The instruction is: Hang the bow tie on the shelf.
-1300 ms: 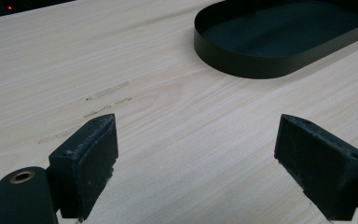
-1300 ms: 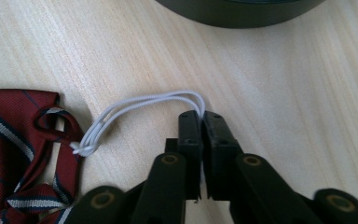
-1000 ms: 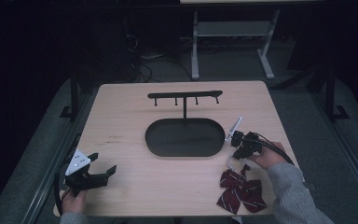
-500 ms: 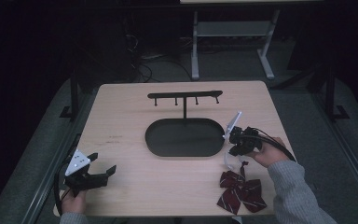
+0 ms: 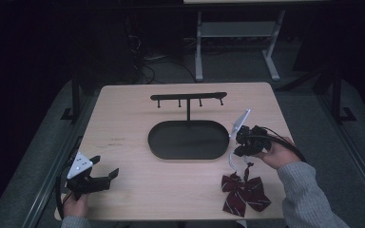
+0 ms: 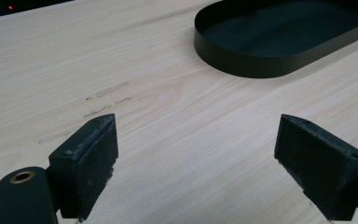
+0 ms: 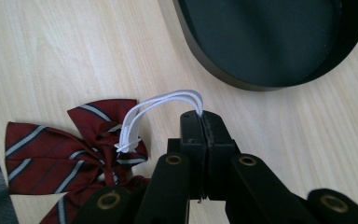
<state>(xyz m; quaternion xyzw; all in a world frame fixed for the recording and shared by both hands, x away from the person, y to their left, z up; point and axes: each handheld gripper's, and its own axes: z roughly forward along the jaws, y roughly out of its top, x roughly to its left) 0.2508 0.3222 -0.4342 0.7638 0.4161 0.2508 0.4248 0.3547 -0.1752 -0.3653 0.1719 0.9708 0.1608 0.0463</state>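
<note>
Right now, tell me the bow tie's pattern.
The bow tie is dark red with pale stripes, clearest in the right gripper view.

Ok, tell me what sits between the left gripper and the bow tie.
Only bare table. In the high view, the wood between the open left gripper and the bow tie carries nothing.

My right gripper point(image 5: 238, 153) raised off surface point(image 5: 123, 114), drifted toward oval tray point(image 5: 188, 139). White elastic loop point(image 7: 161, 104) pulled up taut from clamped jaws. Bow tie point(image 5: 244, 192) dragged along, tie's upper part lifting, lower wings on surface.
</note>
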